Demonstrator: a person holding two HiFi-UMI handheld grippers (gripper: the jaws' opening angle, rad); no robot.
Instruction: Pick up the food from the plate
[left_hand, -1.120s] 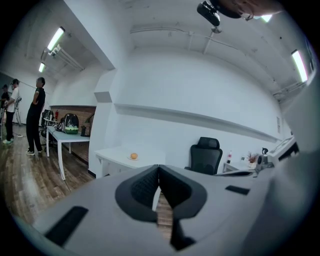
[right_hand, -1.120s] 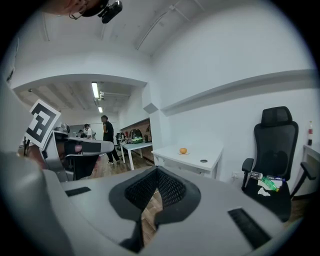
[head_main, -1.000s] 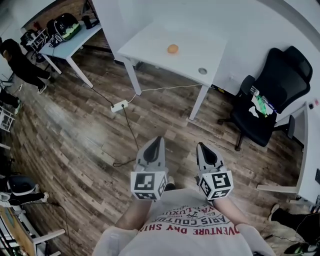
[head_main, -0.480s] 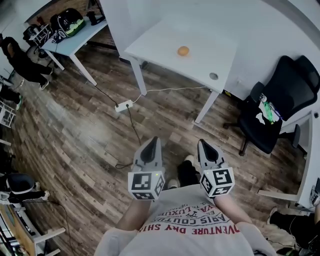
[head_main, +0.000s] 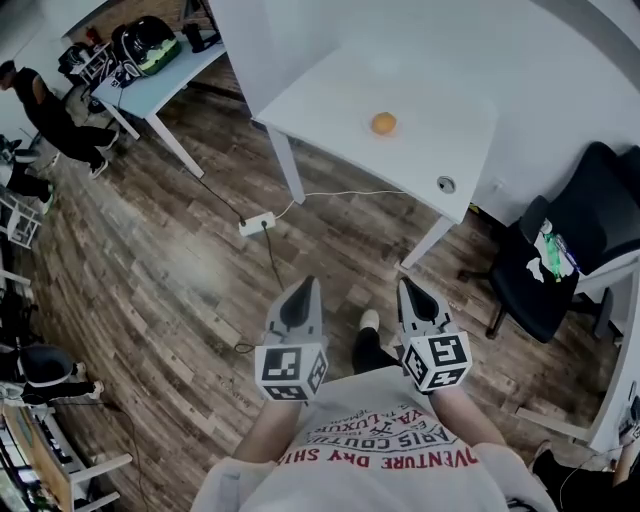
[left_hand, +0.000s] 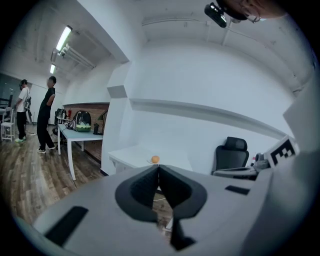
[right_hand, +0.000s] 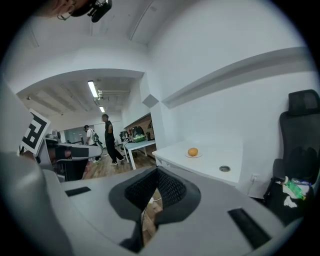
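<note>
A side table (head_main: 165, 82) at far left carries a dark bag (head_main: 142, 45). A power strip (head_main: 257, 223) lies on the wood floor (head_main: 150, 270). Left gripper (head_main: 310, 288): jaws pressed together, nothing between them. Right gripper (head_main: 406, 290): jaws likewise closed and empty. Both are side by side over open floor, well apart from the white table (head_main: 430, 160). The round orange food (head_main: 383, 123) sits on a small plate (right_hand: 199, 155), clear of every table edge. A black chair (head_main: 545, 280) stands near the table's right corner.
</note>
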